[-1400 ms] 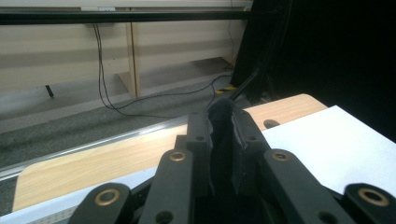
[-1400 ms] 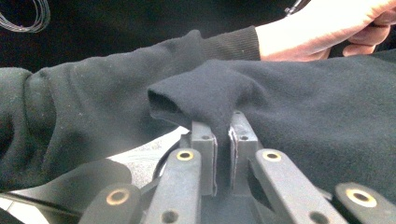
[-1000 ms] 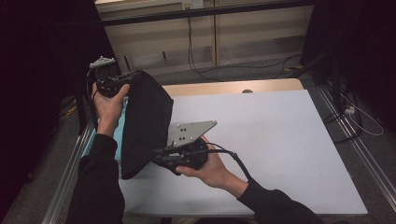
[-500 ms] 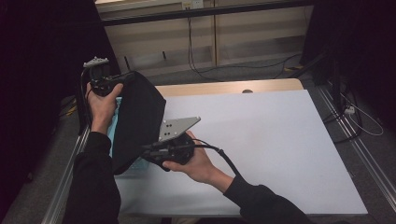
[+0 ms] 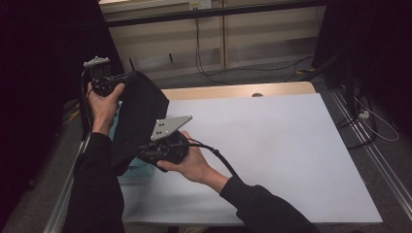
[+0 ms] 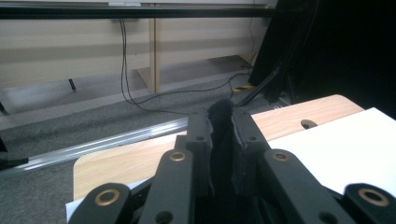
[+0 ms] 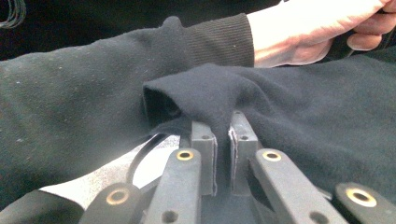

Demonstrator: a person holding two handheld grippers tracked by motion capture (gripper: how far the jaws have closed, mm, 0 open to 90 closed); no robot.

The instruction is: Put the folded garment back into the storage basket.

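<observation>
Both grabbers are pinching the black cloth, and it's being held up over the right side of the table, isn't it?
Not quite. Both grippers do pinch the black cloth, the left gripper and the right gripper each clamped on a fold. But the high view shows it held over the table's left edge, not the right side.

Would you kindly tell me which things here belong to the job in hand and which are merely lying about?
In the job:
black cloth
left gripper, clamped on its upper edge
right gripper, clamped on its lower edge

Lying about:
white table sheet
light blue basket under the cloth
floor cables
</observation>
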